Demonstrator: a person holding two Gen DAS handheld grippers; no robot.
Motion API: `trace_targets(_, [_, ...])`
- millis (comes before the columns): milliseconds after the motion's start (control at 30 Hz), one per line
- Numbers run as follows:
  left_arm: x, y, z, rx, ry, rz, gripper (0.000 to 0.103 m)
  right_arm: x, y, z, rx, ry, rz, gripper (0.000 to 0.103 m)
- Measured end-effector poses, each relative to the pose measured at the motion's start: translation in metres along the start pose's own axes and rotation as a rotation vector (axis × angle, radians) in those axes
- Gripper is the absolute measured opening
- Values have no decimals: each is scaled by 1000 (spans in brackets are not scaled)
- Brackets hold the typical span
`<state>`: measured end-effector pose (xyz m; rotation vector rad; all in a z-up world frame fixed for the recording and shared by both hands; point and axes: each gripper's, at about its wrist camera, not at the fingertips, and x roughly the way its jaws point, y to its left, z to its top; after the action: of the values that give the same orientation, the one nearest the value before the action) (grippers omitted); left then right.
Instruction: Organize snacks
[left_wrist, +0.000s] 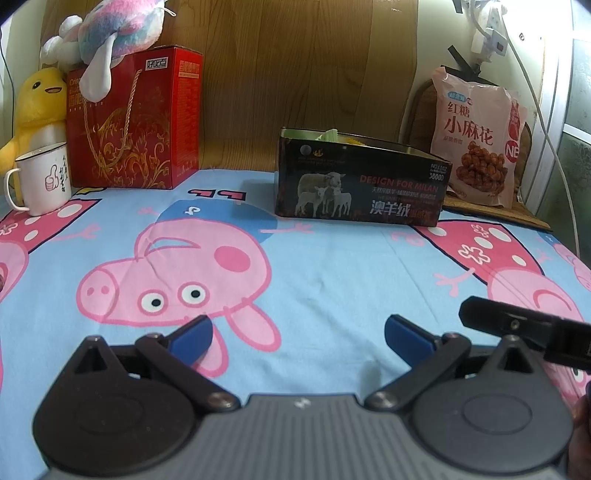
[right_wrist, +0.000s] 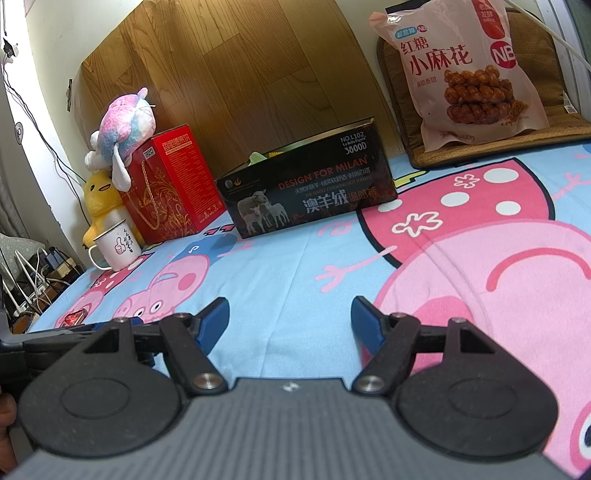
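Note:
A black open-topped box (left_wrist: 358, 184) (right_wrist: 306, 192) printed with sheep stands at the back of the cartoon-pig sheet, with green and yellow snack packets (left_wrist: 332, 136) (right_wrist: 260, 157) poking out of its top. A pink bag of twisted dough snacks (left_wrist: 476, 136) (right_wrist: 465, 70) leans at the back right on a woven mat. My left gripper (left_wrist: 298, 334) hovers open over the sheet, well short of the box, with nothing between its blue pads. My right gripper (right_wrist: 290, 321) is open too and holds nothing. Part of the right gripper's black finger (left_wrist: 517, 328) shows in the left wrist view.
A red gift box (left_wrist: 136, 118) (right_wrist: 173, 181) stands at the back left with a pastel plush toy (left_wrist: 110, 33) (right_wrist: 122, 125) on top. A yellow duck plush (left_wrist: 33, 107) (right_wrist: 99, 199) and a white enamel mug (left_wrist: 42, 179) (right_wrist: 116, 245) sit beside it. Wood panel behind; cables hang left and right.

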<state>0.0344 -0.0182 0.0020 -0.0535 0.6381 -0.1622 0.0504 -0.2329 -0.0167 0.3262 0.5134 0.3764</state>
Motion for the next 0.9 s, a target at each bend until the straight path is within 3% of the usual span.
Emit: trace_targets(900, [2,1,0,-10,9,-7,103,0,0,0,0,0,-1,75])
